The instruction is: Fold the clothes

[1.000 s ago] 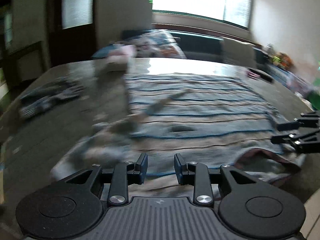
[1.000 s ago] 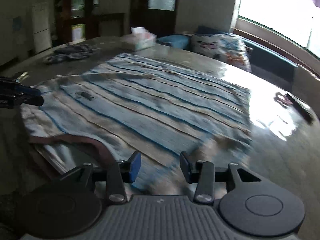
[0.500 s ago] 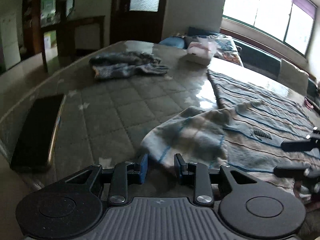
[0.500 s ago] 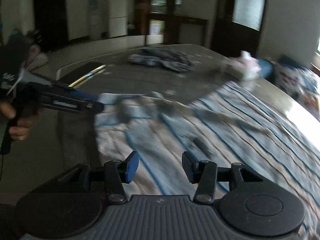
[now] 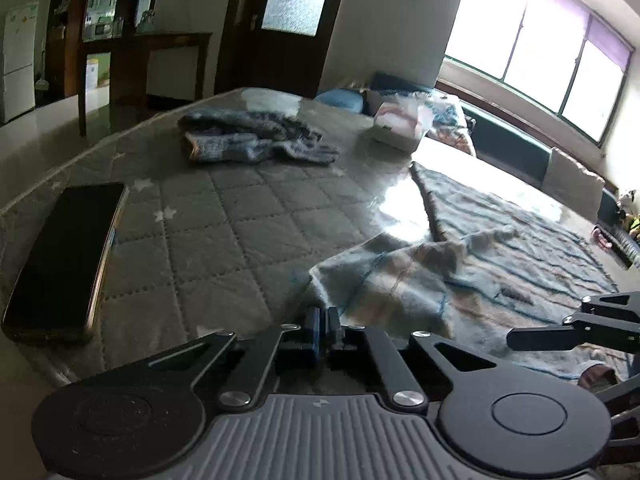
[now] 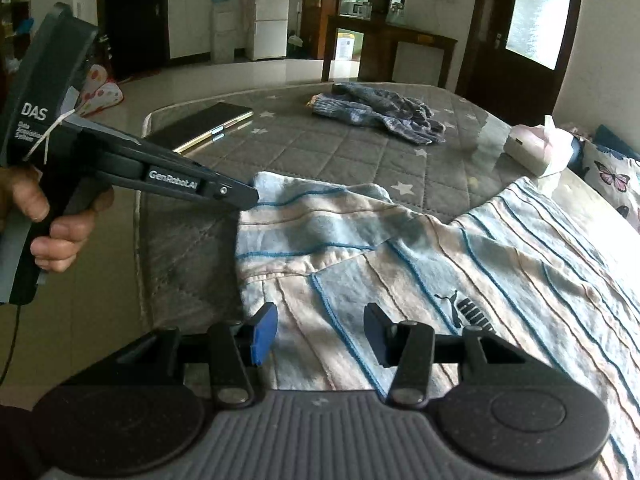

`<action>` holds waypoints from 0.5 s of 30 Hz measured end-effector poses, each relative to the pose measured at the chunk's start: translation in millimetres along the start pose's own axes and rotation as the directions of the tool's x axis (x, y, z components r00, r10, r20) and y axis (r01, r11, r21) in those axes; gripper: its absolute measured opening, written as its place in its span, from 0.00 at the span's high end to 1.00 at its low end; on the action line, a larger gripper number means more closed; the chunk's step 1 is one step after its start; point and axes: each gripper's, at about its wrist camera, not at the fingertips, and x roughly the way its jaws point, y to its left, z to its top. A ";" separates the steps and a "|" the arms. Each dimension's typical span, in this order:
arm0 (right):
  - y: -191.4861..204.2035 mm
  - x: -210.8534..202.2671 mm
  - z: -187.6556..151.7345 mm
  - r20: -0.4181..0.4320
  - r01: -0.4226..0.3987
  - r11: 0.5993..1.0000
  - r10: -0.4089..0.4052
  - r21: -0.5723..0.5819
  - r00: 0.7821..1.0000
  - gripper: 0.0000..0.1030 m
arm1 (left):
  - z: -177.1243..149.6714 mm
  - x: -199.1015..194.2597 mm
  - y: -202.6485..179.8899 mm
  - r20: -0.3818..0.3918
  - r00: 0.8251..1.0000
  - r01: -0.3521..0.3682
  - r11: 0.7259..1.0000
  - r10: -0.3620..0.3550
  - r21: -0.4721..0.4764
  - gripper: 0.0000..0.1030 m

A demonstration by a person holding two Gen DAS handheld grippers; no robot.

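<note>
**Left gripper closes on the sleeve**

Since half a second ago, the left gripper (image 5: 323, 322) has pinched shut on the striped shirt's (image 6: 460, 264) sleeve corner. Right gripper (image 6: 320, 330) hovers wide above the shirt. Beyond the shirt lies a phone (image 5: 68, 256). Lift the sleeve gently inward, keeping it taut.

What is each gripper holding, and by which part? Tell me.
The left gripper is shut on the striped shirt, pinching its sleeve end. The right gripper holds nothing; its jaws stand open above the shirt.

Phone (image 5: 64, 256) left of shirt (image 5: 460, 264) (both on mattress (image 5: 248, 224)).
</note>
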 end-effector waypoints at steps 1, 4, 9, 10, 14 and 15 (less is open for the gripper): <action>-1.6 -1.3 -0.2 0.002 0.003 1.000 -0.003 0.005 1.000 0.53 | 1.2 -2.7 -2.5 0.014 1.000 0.014 1.000 -0.014 0.006 0.98; -9.1 -8.7 -2.1 0.013 0.014 0.999 -0.015 0.029 1.000 0.53 | 6.4 -11.2 -12.9 0.052 0.996 0.078 0.996 -0.079 0.031 0.98; -25.9 -21.2 -8.7 0.025 0.049 0.996 -0.051 0.077 0.998 0.53 | 13.1 -19.9 -42.4 0.067 0.977 0.193 0.976 -0.200 0.097 0.98; -30.0 -23.3 -10.7 0.026 0.057 0.994 -0.060 0.088 0.998 0.53 | 14.0 -21.0 -49.1 0.067 0.972 0.215 0.970 -0.223 0.112 0.98; -46.0 -32.3 -20.5 0.024 0.097 0.987 -0.101 0.129 0.995 0.53 | 14.4 -18.9 -73.8 0.044 0.954 0.287 0.943 -0.298 0.167 0.98; -50.3 -34.9 -23.2 0.023 0.108 0.984 -0.112 0.142 0.993 0.53 | 13.8 -17.4 -80.2 0.034 0.949 0.302 0.936 -0.313 0.181 0.98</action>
